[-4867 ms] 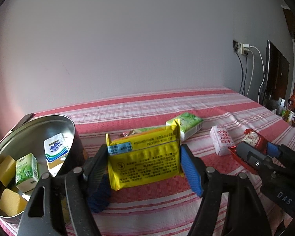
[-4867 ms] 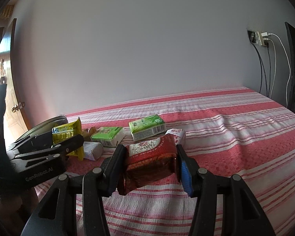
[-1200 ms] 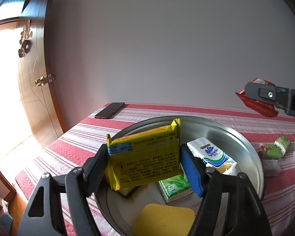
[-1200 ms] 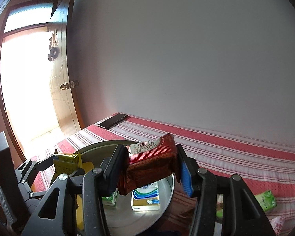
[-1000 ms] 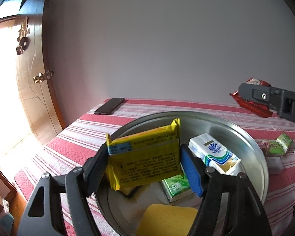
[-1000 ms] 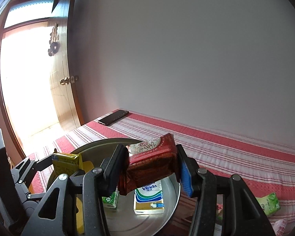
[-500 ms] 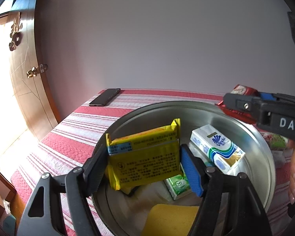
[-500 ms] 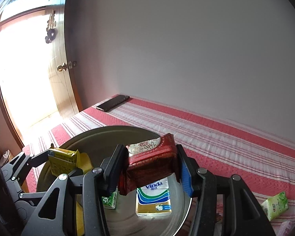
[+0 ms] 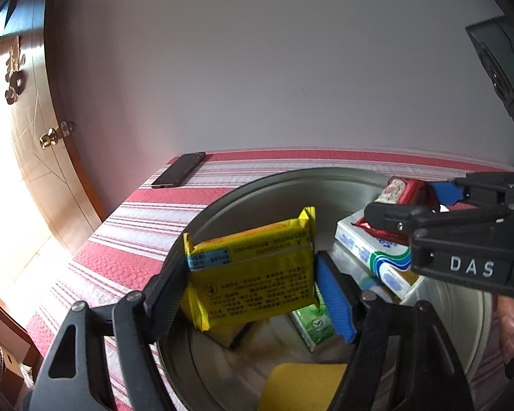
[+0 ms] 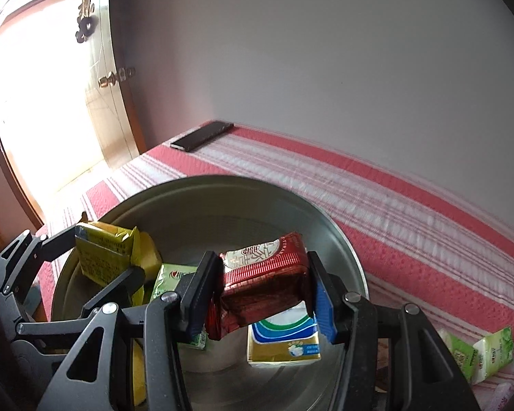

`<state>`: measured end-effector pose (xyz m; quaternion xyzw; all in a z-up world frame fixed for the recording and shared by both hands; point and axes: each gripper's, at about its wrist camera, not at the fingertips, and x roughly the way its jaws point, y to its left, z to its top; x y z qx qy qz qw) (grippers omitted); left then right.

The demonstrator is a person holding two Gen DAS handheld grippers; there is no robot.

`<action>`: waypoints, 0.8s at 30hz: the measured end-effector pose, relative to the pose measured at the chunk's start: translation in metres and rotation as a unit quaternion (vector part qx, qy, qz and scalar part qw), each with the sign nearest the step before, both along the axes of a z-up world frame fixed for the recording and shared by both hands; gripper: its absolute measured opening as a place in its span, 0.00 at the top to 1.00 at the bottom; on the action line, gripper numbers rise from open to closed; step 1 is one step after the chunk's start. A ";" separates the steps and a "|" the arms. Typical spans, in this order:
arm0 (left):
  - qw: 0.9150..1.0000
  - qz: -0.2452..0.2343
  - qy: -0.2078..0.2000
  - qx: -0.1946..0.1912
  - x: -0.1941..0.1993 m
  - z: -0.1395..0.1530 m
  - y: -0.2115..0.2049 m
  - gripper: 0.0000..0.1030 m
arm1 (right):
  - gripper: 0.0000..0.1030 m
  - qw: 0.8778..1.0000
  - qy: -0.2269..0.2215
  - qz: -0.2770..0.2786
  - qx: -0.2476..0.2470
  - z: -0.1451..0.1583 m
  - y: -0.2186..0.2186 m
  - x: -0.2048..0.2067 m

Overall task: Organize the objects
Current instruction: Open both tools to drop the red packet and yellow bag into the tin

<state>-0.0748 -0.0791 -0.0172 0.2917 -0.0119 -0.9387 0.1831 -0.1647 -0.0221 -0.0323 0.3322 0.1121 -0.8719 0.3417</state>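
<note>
A yellow snack packet (image 9: 253,274) sits between the pads of my left gripper (image 9: 250,284), just over the inside of the round metal basin (image 9: 291,174). The left jaws are opening, and the pads still touch the packet's ends. My right gripper (image 10: 262,284) is shut on a red foil packet (image 10: 264,281) and hangs low over the basin (image 10: 222,179), above a white Vinda tissue pack (image 10: 284,339). The right wrist view shows the left gripper (image 10: 106,257) with the yellow packet (image 10: 102,257) at the basin's left side.
In the basin lie a green tissue pack (image 9: 315,325) and a yellow sponge (image 9: 301,387). A black phone (image 10: 202,135) lies near the far corner of the red striped cover. More green packs (image 10: 479,352) lie to the right. A wooden door (image 9: 34,171) stands at left.
Both grippers have carried their packets from the striped cover to the basin. Over the last second the right gripper has dipped lower into it, and the yellow packet sags slightly.
</note>
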 end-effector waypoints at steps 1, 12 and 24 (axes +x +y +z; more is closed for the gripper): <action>1.000 0.000 0.002 0.000 0.001 0.001 0.000 0.28 | 0.48 1.000 -0.002 0.001 0.000 -0.001 0.000 0.000; 1.000 0.012 0.024 -0.006 0.014 0.008 0.003 0.00 | 0.35 0.999 0.021 -0.013 -0.035 0.012 0.026 0.008; 0.996 0.024 0.080 0.034 0.039 0.020 0.015 0.00 | 0.35 0.995 0.040 -0.078 -0.051 -0.002 0.145 0.057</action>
